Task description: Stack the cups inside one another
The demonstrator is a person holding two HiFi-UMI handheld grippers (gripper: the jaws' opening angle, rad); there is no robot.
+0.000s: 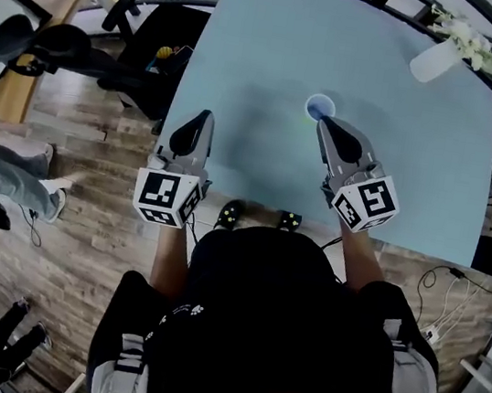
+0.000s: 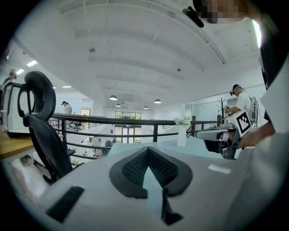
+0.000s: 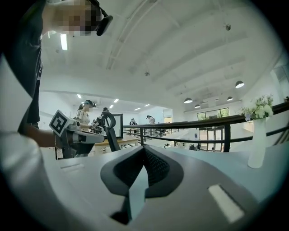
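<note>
**Right gripper** point(image 3: 144, 150). We read the jaws as pressed together, tip against tip, with nothing pinched. We take the pale sliver in the slot behind the tips to be the table point(image 1: 279, 48) seen through the gap.

**Left gripper** point(image 2: 146, 150). It is likewise closed and empty. It is held over the table's near left edge, well apart from the cup.

**Cup** point(image 1: 319, 108). The cup stands upright and mouth-up on the table, just beyond the right gripper's tips. We cannot tell whether the tips touch its rim or hang above it. Only one rim shows, so we cannot say whether other cups already sit nested inside it.

**Hazard.** The closed tips lie very near the rim. We judge that a small forward or downward drift of the right gripper could clip the rim and tip or push the cup. If the cup is a light nested set, such a knock could also unseat it. The vase point(image 1: 431, 61) at the far right corner stands well apart and seems out of danger.

**Views compared.**
- The head view alone shows the cup and how both grippers lie relative to it.
- In both gripper views the cup is absent, presumably hidden below each gripper's own body.
- The gripper views alone show how the jaws meet. Each also shows the opposite gripper side-on, the railing point(image 3: 189, 128) and the vase standing upright.
- Only the left gripper view shows the office chair point(image 2: 40, 117).
</note>
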